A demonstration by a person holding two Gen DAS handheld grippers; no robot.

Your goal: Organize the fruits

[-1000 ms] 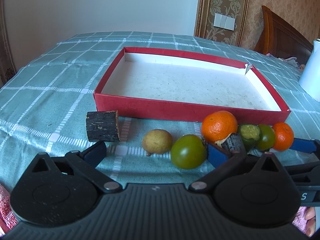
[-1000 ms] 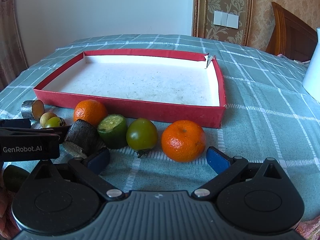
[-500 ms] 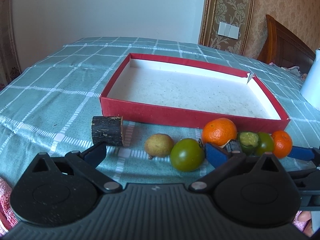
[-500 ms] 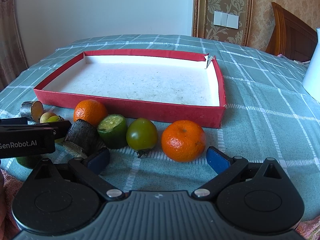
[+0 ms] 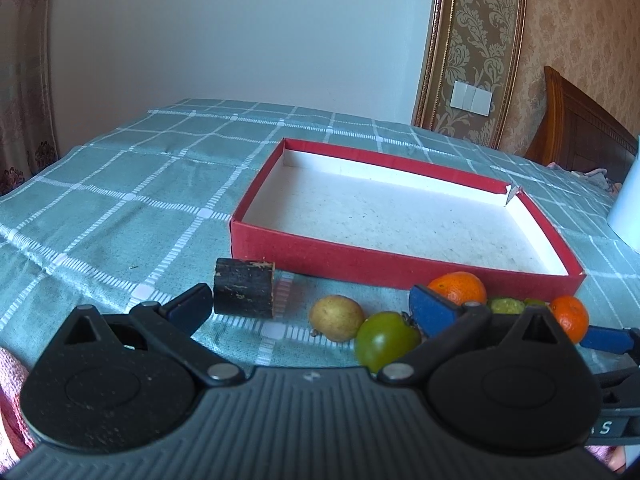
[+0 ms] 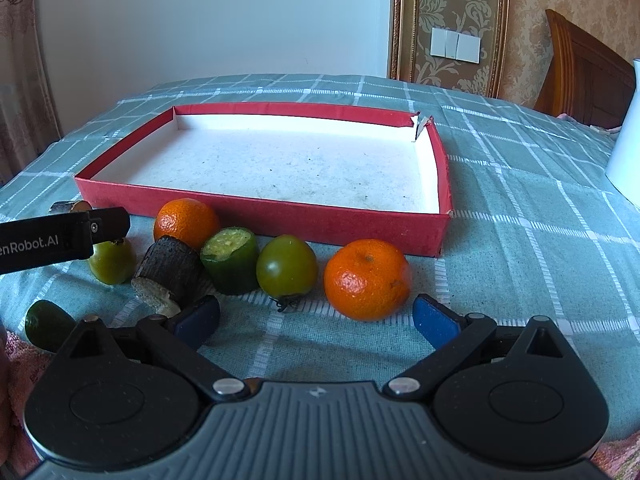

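Both claws wide apart, gripping nothing: left claw (image 5: 308,312) low over the checked green cloth (image 5: 120,216) of the bench, right claw (image 6: 316,316) likewise just behind the row of fruit. Red tray (image 6: 280,220) with white floor lying flat on the cloth, nothing inside, far right corner torn. All fruit outside it, lined along its near wall. From the right wrist view: large orange (image 6: 366,279) nearest the right claw, between its fingertips and slightly ahead; green tomato (image 6: 286,266) just left of it, stem down on the cloth; cut green chunk (image 6: 231,260) touching a dark bark-like stub (image 6: 168,270) tilted on its side; second orange (image 6: 186,222) behind those, close to the tray wall; another green tomato (image 6: 113,261) further left, partly under the black bar of the left claw; dark green fruit (image 6: 46,324) at the near left edge. From the left wrist view: dark cylindrical piece (image 5: 244,294) lying on its side just ahead of the left fingertip (image 5: 190,310), near the tray's front left corner; yellowish fruit (image 5: 336,317) between the fingers, touching or nearly touching a green tomato (image 5: 386,340); right fingertip (image 5: 434,314) overlapping an orange (image 5: 460,288). White container (image 6: 624,136) at the far right edge, well apart from the fruit.
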